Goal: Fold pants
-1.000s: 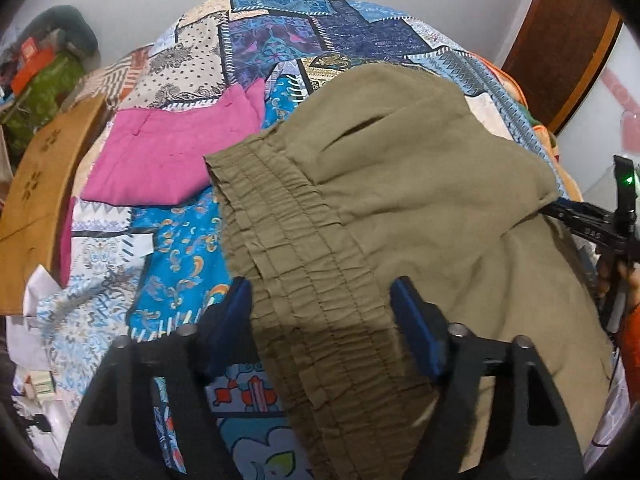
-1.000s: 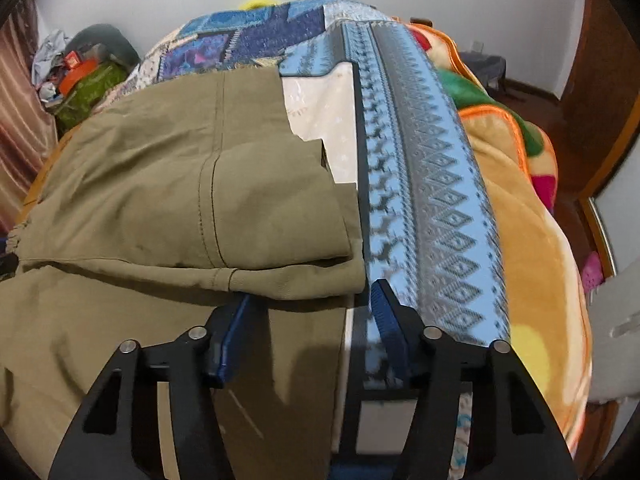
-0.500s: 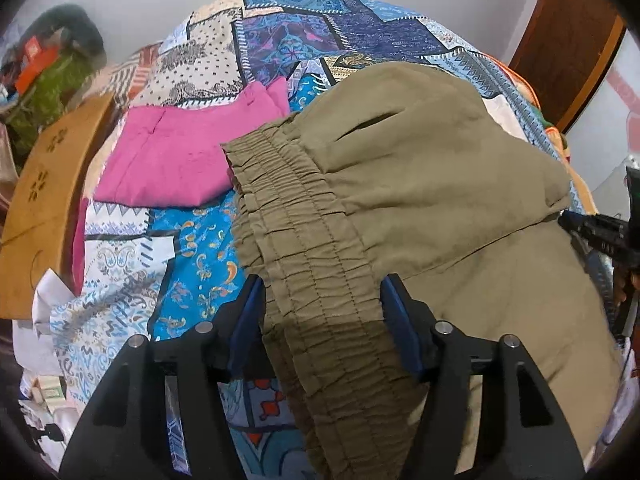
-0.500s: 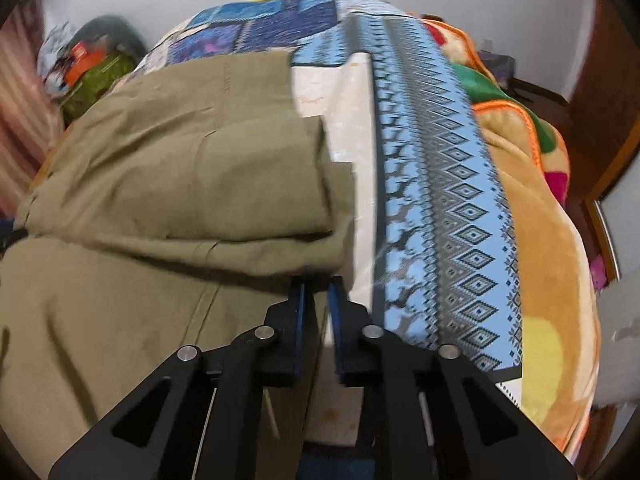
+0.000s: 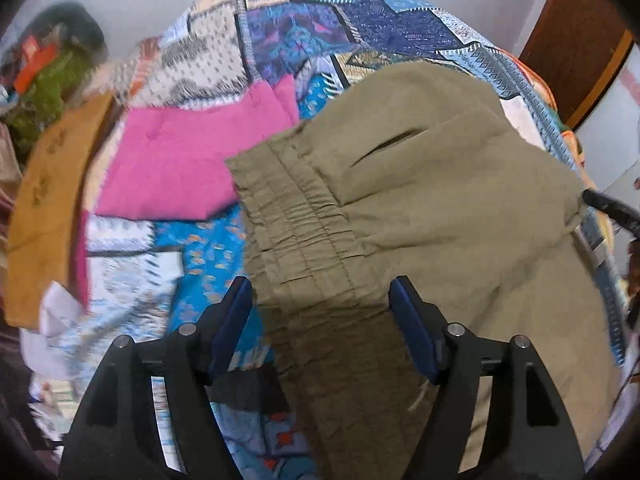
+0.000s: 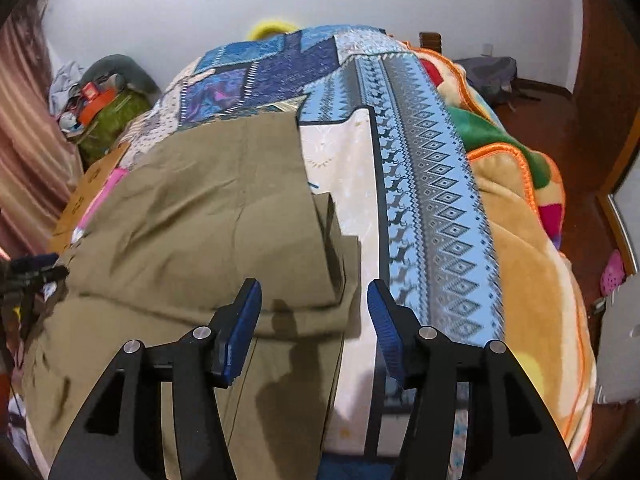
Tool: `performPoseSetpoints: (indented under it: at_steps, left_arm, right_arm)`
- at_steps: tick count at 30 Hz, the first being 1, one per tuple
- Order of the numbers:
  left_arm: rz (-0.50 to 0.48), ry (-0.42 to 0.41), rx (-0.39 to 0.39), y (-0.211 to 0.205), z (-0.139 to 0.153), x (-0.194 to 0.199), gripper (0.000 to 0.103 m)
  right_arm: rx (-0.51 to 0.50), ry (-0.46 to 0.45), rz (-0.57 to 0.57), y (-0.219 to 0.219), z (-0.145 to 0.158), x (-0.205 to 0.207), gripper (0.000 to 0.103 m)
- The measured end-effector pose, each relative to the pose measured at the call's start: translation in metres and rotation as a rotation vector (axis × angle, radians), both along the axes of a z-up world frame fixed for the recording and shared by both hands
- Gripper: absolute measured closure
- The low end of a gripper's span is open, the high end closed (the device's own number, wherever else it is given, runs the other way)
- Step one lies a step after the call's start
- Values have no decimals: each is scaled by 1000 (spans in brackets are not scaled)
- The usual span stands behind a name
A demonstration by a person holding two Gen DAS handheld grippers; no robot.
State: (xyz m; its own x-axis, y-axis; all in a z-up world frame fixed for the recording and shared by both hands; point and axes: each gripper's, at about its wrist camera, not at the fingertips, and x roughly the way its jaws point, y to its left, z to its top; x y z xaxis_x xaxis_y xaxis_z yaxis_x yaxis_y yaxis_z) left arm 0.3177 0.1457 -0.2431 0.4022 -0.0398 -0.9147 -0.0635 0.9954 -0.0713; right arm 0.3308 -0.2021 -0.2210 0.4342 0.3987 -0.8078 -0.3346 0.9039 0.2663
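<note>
The olive pants (image 5: 440, 208) lie folded on the patchwork bedspread (image 5: 304, 28), with the gathered elastic waistband (image 5: 304, 248) running toward me. My left gripper (image 5: 320, 296) hovers over that waistband; its jaws are opening, the band lies between the fingers and the pads do not press on it. In the right wrist view the pants (image 6: 200, 216) show a doubled-over leg edge (image 6: 332, 248) beside the cream panel of the bedspread (image 6: 432, 184). My right gripper (image 6: 314, 296) stands above that edge, its jaws opening and not touching the cloth.
A folded pink garment (image 5: 192, 160) lies left of the waistband, with a brown board (image 5: 44, 208) beyond it. An orange fleece blanket (image 6: 532, 280) covers the bed's right side. Clutter (image 6: 104, 108) is piled at the far left against the wall.
My right gripper closed almost fully at the doubled edge, then opened again and lifted. My left gripper slid along the waistband, and its jaws narrowed slightly, then widened.
</note>
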Motion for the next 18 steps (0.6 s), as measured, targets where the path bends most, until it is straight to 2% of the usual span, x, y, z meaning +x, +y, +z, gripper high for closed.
performPoseSetpoints:
  at_steps: [2,4,5,7,8,9,10,12,18]
  left_arm:
    - [6,1,-51,2,-5,3,31]
    - [6,-3,-67,1,-7,4,31]
    - [0,-14,-59,-2,-7,4,33]
    - [-34,-52,-22,-9,-4,1,42]
    - [-39,-73,19,-12,-3,0,48]
    - [-41,-89,53,-15,-2,-1,55]
    - [-42,-100,68,-16,-1,-2,58]
    - [-36,-117,73,-16,1,-4,63]
    - [-23,-182,138,-17,21,-8,67]
  right_arm:
    - [24,30,8,7,-7,8,52]
    - [41,61,24,16,-16,10,52]
    - [44,68,28,21,-20,10,52]
    - [34,57,25,27,-24,6,62]
    - [18,46,24,29,-24,6,70]
    - [0,32,26,31,-23,5,84]
    - [-12,17,35,33,-21,4,87]
    - [-19,4,39,34,-19,3,89]
    - [-147,-131,78,45,-5,-9,95]
